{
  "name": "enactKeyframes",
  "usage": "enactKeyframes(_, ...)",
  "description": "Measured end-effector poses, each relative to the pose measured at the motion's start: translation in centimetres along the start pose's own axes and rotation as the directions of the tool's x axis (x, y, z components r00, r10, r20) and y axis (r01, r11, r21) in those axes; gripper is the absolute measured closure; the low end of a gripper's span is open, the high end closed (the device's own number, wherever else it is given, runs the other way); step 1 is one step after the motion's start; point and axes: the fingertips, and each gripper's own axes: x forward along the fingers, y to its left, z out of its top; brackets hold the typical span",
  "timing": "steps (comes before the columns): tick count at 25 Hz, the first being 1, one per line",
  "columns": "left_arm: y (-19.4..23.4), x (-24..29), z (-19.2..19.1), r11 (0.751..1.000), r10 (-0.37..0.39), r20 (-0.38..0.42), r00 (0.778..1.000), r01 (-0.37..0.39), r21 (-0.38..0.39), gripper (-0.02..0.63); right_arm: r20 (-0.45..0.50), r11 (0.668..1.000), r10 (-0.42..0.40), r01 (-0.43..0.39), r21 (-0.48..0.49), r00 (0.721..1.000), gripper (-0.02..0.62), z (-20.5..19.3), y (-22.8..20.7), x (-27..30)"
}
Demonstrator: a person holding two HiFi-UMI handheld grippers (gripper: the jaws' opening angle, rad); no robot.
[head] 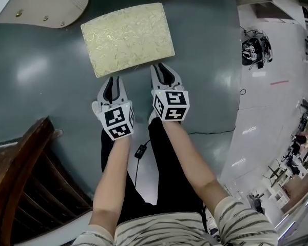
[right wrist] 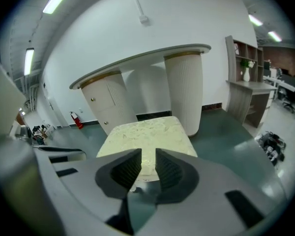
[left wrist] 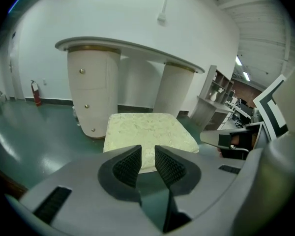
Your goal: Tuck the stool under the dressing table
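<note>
Standing out on the green floor [head: 36, 81], short of the dressing table [head: 43, 4] and its pedestals, not yet under its top: the stool [head: 127, 37]. Hovering just beside the near edge, left tool [head: 112, 82] and right tool [head: 162, 70], each parted a little, gripping nothing. Nothing of the tuck done, judging by this. Left to do: meeting that edge, then pushing forward between the pedestals.

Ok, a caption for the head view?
Left gripper and right gripper, open and empty, at the stool's near edge, dressing table beyond.
</note>
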Motion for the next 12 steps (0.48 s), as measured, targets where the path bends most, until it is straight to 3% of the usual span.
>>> enactKeyframes(12,1.8,4.0,-4.6,0.998,0.06,-0.082,0.995,-0.059,0.01,0.453,-0.096,0.999,-0.029,0.027,-0.016,0.995,0.39,-3.8,-2.2,4.7)
